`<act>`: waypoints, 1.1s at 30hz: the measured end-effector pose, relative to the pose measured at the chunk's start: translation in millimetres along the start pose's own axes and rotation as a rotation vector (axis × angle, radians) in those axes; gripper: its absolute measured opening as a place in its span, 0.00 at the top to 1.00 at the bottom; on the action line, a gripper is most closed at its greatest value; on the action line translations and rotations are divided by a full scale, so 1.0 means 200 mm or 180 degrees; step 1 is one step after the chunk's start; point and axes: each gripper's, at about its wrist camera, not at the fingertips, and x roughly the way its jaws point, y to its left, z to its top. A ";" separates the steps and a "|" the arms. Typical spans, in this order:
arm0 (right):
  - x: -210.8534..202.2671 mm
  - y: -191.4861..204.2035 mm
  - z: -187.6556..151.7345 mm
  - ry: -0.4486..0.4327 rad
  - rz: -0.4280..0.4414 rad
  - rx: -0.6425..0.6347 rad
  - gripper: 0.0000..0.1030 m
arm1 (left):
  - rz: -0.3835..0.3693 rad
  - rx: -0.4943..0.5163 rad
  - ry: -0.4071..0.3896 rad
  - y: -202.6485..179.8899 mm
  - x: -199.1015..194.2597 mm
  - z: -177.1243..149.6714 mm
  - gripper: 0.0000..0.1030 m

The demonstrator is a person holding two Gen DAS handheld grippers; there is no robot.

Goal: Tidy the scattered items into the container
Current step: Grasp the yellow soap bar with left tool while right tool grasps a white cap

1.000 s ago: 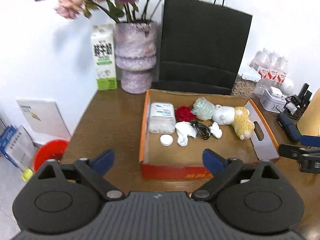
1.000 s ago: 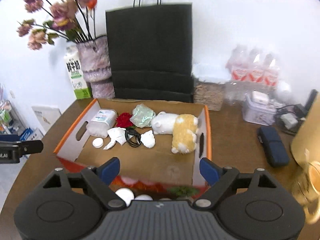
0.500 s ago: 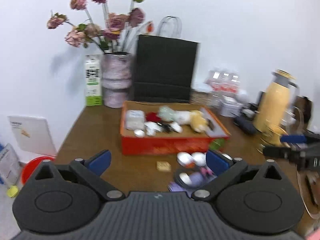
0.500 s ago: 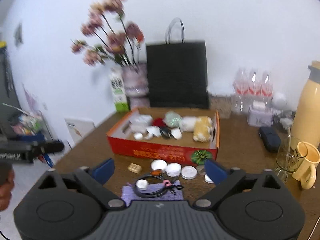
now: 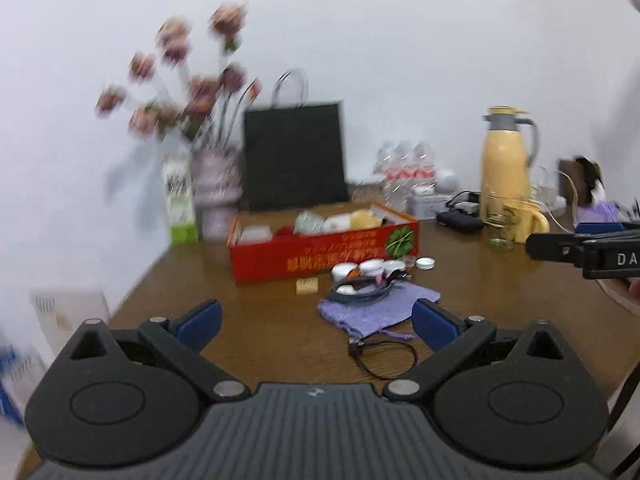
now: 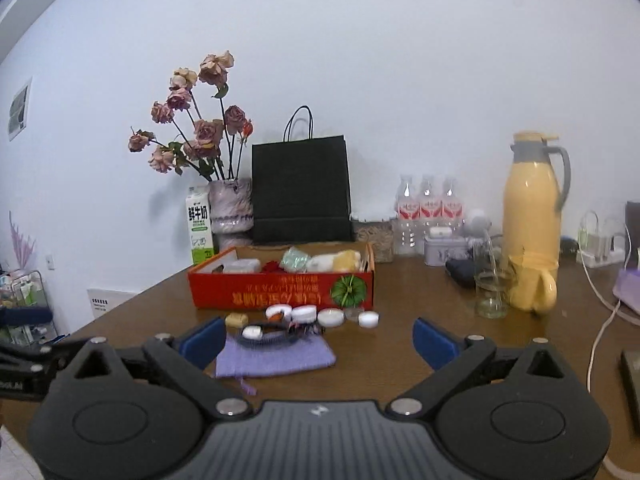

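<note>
A red cardboard box point(image 5: 324, 254) point(image 6: 280, 290) stands mid-table holding plush toys, a white tub and small bits. In front of it lie several white round lids point(image 6: 330, 317) point(image 5: 372, 267), a tan block point(image 5: 307, 285) point(image 6: 235, 320), a lilac cloth pouch point(image 5: 378, 308) point(image 6: 274, 356) with a dark strap point(image 6: 272, 334) on it, and a thin black cord loop point(image 5: 386, 358). My left gripper point(image 5: 316, 322) is open and empty, well back from these things. Over the table's near edge my right gripper point(image 6: 316, 338) also stands open and empty.
Behind the box are a black paper bag point(image 6: 300, 190), a vase of pink flowers point(image 6: 230, 208), a milk carton point(image 6: 199, 230) and water bottles point(image 6: 428, 212). A yellow flask point(image 6: 530, 220), yellow mug point(image 6: 534, 290) and glass point(image 6: 490, 294) stand at right.
Both grippers pulled back and sank from just above the box to well in front of the table items. The loose things before the box came into view. The right jaws widened slightly.
</note>
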 end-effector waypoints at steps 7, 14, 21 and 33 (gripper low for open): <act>0.03 0.02 -0.09 0.0023 -0.0197 -0.0211 0.04 | -0.0084 0.0076 0.0012 -0.09 0.05 -0.06 0.00; 0.18 -0.04 -0.11 0.0281 -0.0173 -0.0006 0.09 | -0.0054 -0.0132 0.0311 -0.06 0.18 -0.08 0.00; 0.38 -0.11 -0.06 0.0532 -0.0003 0.0200 0.23 | -0.0059 -0.0377 0.0588 0.03 0.42 -0.04 0.00; 1.16 0.00 0.16 0.0950 0.0608 0.0116 0.50 | -0.0172 -0.0419 0.0917 0.23 1.20 0.15 0.25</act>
